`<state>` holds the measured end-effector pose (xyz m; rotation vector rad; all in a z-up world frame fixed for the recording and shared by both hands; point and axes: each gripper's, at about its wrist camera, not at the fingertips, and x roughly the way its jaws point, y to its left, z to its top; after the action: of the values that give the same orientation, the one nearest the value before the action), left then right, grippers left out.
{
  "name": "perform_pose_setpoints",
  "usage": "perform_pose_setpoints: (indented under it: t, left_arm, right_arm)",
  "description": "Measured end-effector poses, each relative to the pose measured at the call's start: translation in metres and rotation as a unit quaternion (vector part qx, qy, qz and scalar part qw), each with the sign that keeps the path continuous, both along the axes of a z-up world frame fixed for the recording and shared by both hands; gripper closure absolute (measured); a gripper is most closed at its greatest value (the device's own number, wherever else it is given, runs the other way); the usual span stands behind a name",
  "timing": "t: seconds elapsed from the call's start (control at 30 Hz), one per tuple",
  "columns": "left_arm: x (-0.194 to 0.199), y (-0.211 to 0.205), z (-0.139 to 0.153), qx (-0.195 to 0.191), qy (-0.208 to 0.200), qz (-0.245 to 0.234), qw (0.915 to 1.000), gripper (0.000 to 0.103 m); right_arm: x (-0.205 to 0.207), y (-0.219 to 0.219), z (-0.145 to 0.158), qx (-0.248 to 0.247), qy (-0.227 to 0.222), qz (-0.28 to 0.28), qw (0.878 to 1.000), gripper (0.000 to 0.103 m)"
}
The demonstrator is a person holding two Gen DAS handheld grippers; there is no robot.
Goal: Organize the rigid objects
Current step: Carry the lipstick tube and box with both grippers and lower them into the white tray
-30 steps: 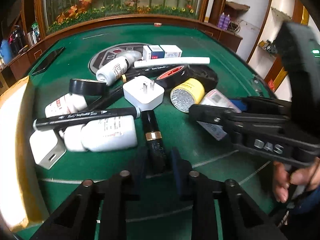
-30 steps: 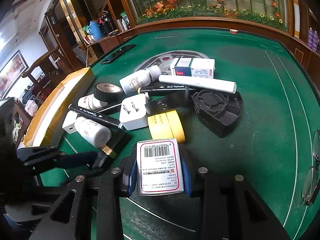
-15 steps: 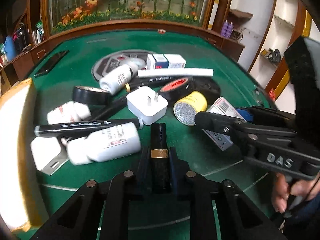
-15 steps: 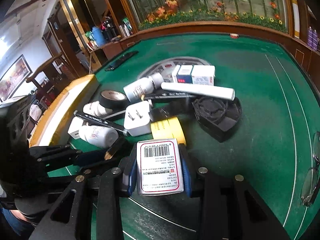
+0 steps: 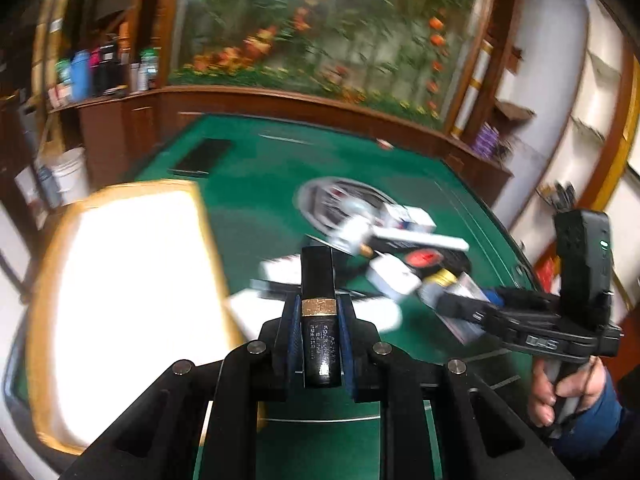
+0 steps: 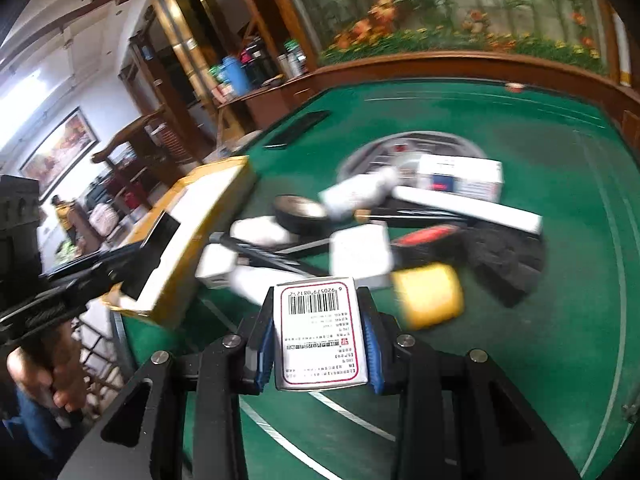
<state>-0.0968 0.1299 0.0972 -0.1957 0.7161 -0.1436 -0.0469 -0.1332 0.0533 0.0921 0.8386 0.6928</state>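
Left gripper [image 5: 318,344] pinches a slim black tube with a gold band [image 5: 318,312], blue pads pressed on both sides just below the band, the tube's top end sticking out past the fingertips. The tube is lifted clear of the green felt table [image 5: 256,216]. From this side a wide cardboard box with tan edges and a washed-out white inside [image 5: 132,280] sits just left of the gripper on the table's left part.

Right gripper [image 6: 318,336] clamps a small white carton with a red border and a barcode [image 6: 318,332] between its blue pads, barcode end pointing away, carton off the felt. The same gripper shows in the left view at the right, held by a hand [image 5: 560,392] on its handle; the left one shows in the right view at the far left with a hand [image 6: 44,364] under it.

Rest of the pile is blurred, still on the felt mid-table: a yellow roll [image 6: 430,300], a white plug adapter [image 6: 360,254], a black tape roll [image 6: 298,216], a white bottle lying on its side [image 6: 356,194], a long white tube [image 6: 468,208], a white-and-blue box [image 6: 460,178], a black round plastic piece [image 6: 504,256], a black marker pen [image 6: 264,254]. A dark flat phone [image 6: 296,128] lies apart near the far left rim.
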Motion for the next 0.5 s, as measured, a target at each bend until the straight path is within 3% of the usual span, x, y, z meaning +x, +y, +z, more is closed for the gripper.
perform_pose_setpoints:
  t: [0.3, 0.5]
  left_arm:
    - [0.021, 0.109, 0.004, 0.002, 0.024, 0.085, 0.9961, 0.084]
    - [0.063, 0.153, -0.01, 0.001, 0.071, 0.112, 0.9912, 0.084]
  right_arm:
    - [0.015, 0.132, 0.051, 0.005, 0.018, 0.106, 0.994, 0.068]
    - [0.059, 0.231, 0.048, -0.023, 0.056, 0.115, 0.991, 0.068]
